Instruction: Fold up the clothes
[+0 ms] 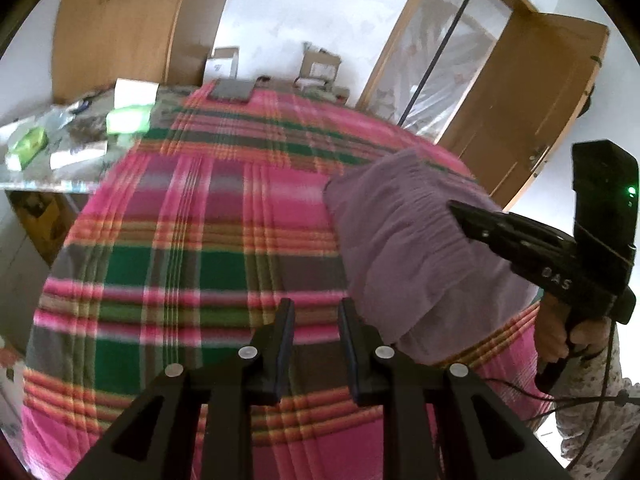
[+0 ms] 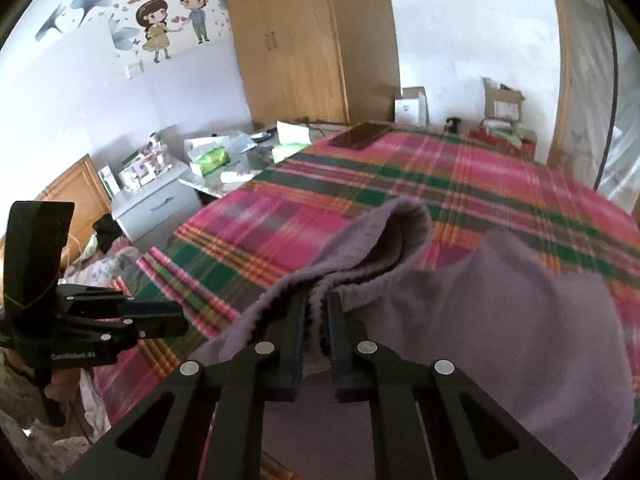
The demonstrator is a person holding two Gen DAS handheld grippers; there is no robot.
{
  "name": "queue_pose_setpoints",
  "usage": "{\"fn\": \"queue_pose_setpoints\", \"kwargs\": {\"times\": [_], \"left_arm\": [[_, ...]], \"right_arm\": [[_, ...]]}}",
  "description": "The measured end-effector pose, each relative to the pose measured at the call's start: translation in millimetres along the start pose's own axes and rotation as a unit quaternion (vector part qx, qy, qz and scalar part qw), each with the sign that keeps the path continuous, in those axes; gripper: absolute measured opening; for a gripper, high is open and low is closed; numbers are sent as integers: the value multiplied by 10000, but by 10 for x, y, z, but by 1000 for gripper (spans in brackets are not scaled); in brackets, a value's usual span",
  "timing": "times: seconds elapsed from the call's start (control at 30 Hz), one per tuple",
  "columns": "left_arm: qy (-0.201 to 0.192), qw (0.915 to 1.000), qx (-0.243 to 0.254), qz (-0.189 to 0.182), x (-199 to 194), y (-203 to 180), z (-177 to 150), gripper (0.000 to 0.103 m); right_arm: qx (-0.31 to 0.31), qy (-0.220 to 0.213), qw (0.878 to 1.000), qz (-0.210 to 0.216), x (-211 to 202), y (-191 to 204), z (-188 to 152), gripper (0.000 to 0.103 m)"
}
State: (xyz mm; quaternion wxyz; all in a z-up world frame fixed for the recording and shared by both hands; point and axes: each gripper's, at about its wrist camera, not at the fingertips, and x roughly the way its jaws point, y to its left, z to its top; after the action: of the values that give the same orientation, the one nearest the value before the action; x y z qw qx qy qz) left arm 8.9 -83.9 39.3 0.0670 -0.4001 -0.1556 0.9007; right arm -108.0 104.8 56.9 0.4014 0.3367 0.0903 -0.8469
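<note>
So the purple garment (image 2: 500, 320) fills the lower right of the right wrist view, draped over the pink and green plaid bedspread (image 2: 440, 168). The right gripper (image 2: 314, 312) has its fingers nearly closed, with a bunched fold of the elastic waistband edge pinched between them. Cloth rises up and over the left finger (image 2: 294, 332) in a soft hump toward the frame's centre.

From the left wrist view, the same garment (image 1: 412, 248) sits right of centre, a rumpled mound on the bedspread (image 1: 180, 240). The right gripper (image 1: 460, 212) comes in from the right edge, its tip buried in the fabric, and a hand (image 1: 560, 336) grips its handle at the lower right.

The left gripper (image 1: 314, 320) sits at bottom centre with its fingers parted a moderate gap, nothing between them, just the plaid showing through. It's just left of the garment's edge. In the right wrist view it shows up at the left edge (image 2: 176, 320), off to the side of the cloth; can't judge its opening from that angle.

Farther back, a dark flat phone (image 2: 360, 134) lies on the bed's far end. Green packets (image 1: 128, 118) clutter a side table (image 1: 76, 184) at upper left. A wooden wardrobe (image 2: 296, 40) stands against the wall.
</note>
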Motion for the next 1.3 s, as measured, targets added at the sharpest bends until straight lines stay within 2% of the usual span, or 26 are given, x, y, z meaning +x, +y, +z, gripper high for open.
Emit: {"fn": "queue_pose_setpoints", "kwargs": {"times": [0.2, 0.37, 0.47, 0.6, 0.7, 0.77, 0.93, 1.0, 1.13, 1.23, 1.3], "left_arm": [[-313, 9995, 41, -9, -82, 3, 183, 22], [-245, 9989, 364, -160, -21, -140, 203, 22], [-204, 9979, 557, -250, 16, -226, 215, 22], [-149, 9959, 815, -370, 66, -341, 231, 23], [-100, 9936, 1023, -466, 104, -433, 233, 29], [35, 9904, 1256, -574, 159, -536, 179, 31], [355, 9790, 1850, -781, 299, -816, 12, 31], [426, 9738, 2107, -737, 337, -919, -68, 31], [505, 9691, 2343, -578, 431, -1002, -164, 31], [573, 9710, 2308, -240, 538, -968, -171, 31], [622, 9735, 2192, -185, 590, -928, -176, 31]], "right_arm": [[-311, -300, 9991, 40, 65, 137, 324, 2], [-399, -411, 9980, 270, 206, 269, 536, 1], [-285, -352, 9984, 353, 248, 261, 552, 1], [128, -370, 9988, 306, 102, 38, 493, 4], [547, -353, 9976, 251, -61, -188, 361, 9], [835, -204, 9962, 133, -128, -335, 216, 26], [1324, 185, 9910, 39, -140, -591, -135, 31], [1556, 377, 9870, 168, -89, -671, -234, 31], [1879, 672, 9773, 712, 82, -756, -334, 42], [1936, 823, 9738, 862, 219, -702, -289, 46], [1922, 779, 9737, 943, 264, -676, -250, 46]]}}
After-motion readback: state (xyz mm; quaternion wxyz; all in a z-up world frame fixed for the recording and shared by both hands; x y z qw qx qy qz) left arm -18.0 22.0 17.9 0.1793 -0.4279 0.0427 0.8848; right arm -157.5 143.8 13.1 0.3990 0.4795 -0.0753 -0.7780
